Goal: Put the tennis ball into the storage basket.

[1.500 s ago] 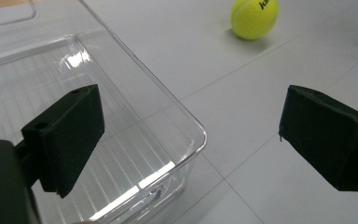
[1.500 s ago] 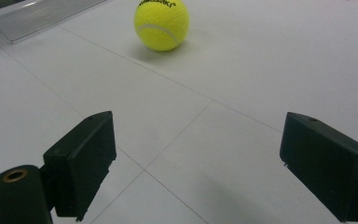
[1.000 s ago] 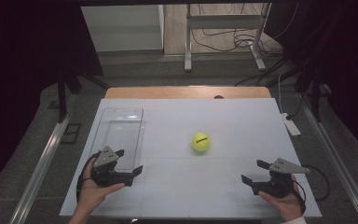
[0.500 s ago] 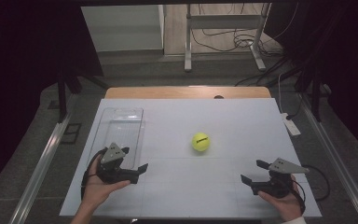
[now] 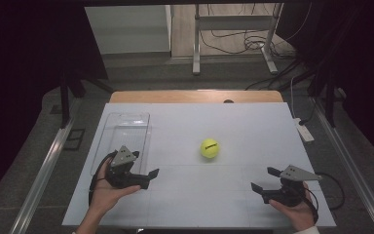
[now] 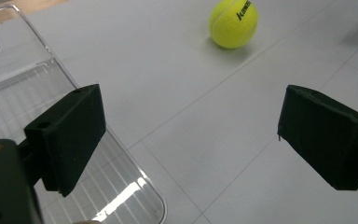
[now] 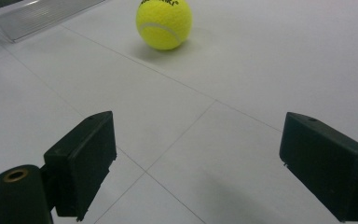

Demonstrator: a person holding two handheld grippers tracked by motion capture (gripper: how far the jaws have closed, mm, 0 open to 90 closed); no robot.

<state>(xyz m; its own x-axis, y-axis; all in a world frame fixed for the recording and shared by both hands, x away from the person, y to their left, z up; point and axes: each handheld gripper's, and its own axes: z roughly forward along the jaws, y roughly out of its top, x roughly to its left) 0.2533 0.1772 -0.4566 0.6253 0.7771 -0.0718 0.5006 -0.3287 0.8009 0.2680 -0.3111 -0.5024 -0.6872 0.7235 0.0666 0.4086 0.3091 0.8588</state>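
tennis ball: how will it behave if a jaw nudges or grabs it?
The tennis ball is round and lies free on the flat table, so a nudge would likely send it rolling. Its fuzzy felt probably grips the pads well. It looks light and slightly springy, not fragile.

We hold our left gripper (image 5: 148, 178), a black two-jaw tool with a grey three-cornered plate on top, in our left hand (image 5: 108, 187), palm up beneath it, the forearm coming in from the bottom edge. Its jaws stand wide apart with nothing between them and point toward our right. Our right gripper (image 5: 265, 179), of the same build, sits in our right hand (image 5: 294, 207), cupped from below. Its jaws are also spread wide, nothing between them, pointing toward our left. The two hands are well apart.
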